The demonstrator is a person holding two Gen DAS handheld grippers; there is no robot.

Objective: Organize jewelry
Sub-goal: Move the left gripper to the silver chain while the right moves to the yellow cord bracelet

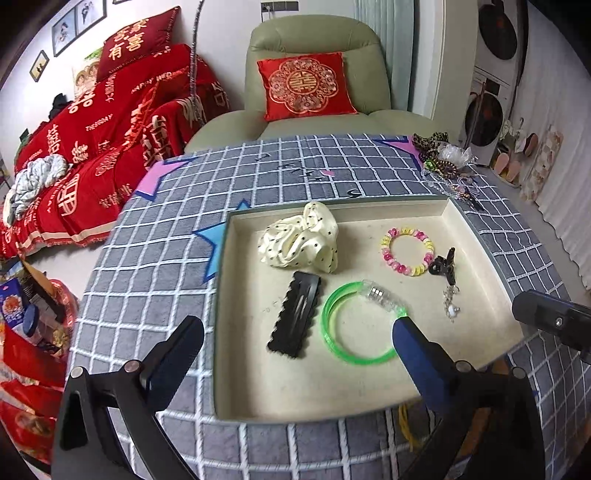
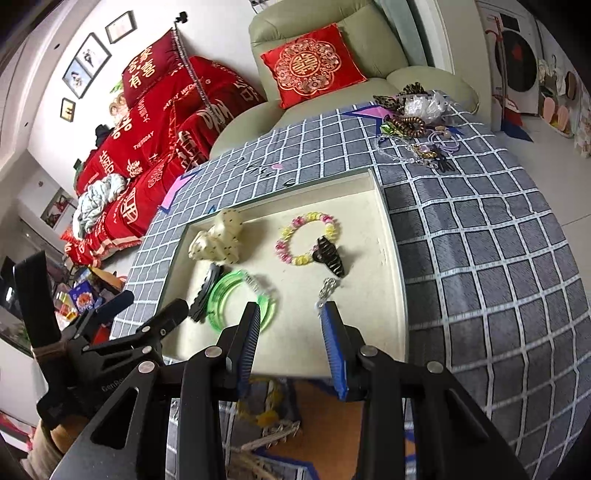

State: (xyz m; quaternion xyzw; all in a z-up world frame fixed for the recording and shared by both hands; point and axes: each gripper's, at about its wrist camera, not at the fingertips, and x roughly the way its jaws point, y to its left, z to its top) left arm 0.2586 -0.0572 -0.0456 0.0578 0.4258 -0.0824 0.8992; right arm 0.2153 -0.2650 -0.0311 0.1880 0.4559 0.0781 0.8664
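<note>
1. Left gripper [image 1: 295,332] is spread wide and holds nothing; one finger hangs over the checked cloth [image 1: 155,258] outside the tray's [image 1: 332,398] near left corner, the other over the tray floor, its tip at the edge of the green bangle [image 1: 354,325].
2. Right gripper [image 2: 291,310] is parted too, nothing in it, hovering over the tray's near edge.
3. Just ahead of the left gripper, between its fingers, lies a black hair clip [image 1: 295,314], flat on the tray and just beside the bangle.
4. Right off the right gripper's right fingertip sits a small silver charm [image 2: 327,290].
5. Beyond the charm, a dark claw clip [image 1: 443,262] touches the pink-and-yellow bead bracelet [image 1: 406,251].
6. Further ahead, left of the bracelet, a cream dotted scrunchie [image 1: 303,240] rests near the tray's far wall.
7. Far right, well past the tray, a heap of jewelry [image 2: 417,122] waits on the cloth's corner.
8. Behind it all, a green armchair [image 1: 317,33] with a red cushion [image 1: 306,86].
</note>
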